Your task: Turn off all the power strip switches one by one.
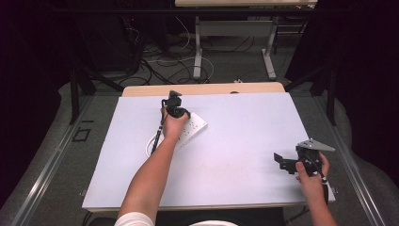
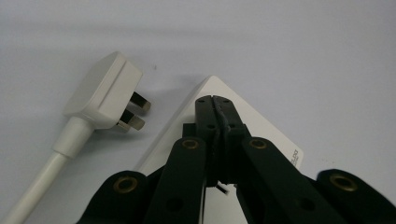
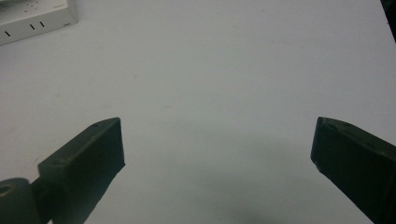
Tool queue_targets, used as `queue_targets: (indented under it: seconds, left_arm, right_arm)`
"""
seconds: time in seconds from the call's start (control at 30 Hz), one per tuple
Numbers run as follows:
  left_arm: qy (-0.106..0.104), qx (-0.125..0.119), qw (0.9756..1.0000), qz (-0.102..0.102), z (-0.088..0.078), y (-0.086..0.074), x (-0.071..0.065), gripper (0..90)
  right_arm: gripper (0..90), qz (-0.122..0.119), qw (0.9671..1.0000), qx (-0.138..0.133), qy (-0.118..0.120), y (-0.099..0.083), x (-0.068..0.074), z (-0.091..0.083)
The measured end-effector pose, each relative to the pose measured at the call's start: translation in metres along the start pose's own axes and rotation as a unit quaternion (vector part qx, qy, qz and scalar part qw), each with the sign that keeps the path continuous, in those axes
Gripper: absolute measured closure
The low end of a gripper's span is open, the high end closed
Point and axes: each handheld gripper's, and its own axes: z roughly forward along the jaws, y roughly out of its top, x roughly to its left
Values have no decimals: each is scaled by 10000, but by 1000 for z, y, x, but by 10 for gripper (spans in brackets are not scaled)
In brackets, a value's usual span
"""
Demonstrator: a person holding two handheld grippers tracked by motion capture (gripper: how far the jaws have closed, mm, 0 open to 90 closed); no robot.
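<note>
Power strip (image 1: 192,126), white and flat, lies on the table (image 1: 244,141) right under the left tongs (image 2: 215,100), whose two black jaws are pressed together with nothing between them, their tips over the strip's near corner. In the high view the left tongs (image 1: 173,106) stand over the strip's far-left end, and the strip's long axis runs slantwise, from near the left hand (image 1: 173,125) out toward the right and away from the person. Just beside the left tongs, on their left in the left gripper view, lies the white plug (image 2: 105,91), apart from the strip; its metal pins (image 2: 135,112) point toward the strip's edge, and its white cable (image 2: 42,179) trails back toward the bottom left of that view. Whether the tongs' tips touch the strip's surface I cannot tell.

Right tongs (image 3: 217,144) are spread wide over bare table, well apart from the strip, a corner of which (image 3: 37,18) shows at the far upper left of the right gripper view. In the high view the right tongs (image 1: 282,160) sit close to the table's right edge and near its front edge, held by the right hand (image 1: 313,172). Between the two tongs the tabletop is open, and there is open surface beyond the strip on the right as well.
</note>
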Motion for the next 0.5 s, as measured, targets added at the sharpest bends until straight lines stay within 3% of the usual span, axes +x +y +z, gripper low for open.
queue_targets:
  seconds: [0.07,0.13,0.5]
  left_arm:
    - [20,-28,10000,-45,0,0,0,900]
    - [93,-1,9999,66,1,-1,0,900]
    - [-28,1,10000,-4,3,-2,-1,900]
  right_arm:
    - [21,-12,10000,-16,2,0,0,0]
    - [21,-38,10000,-10,-2,0,0,0]
    - [21,-55,10000,-13,-3,0,0,0]
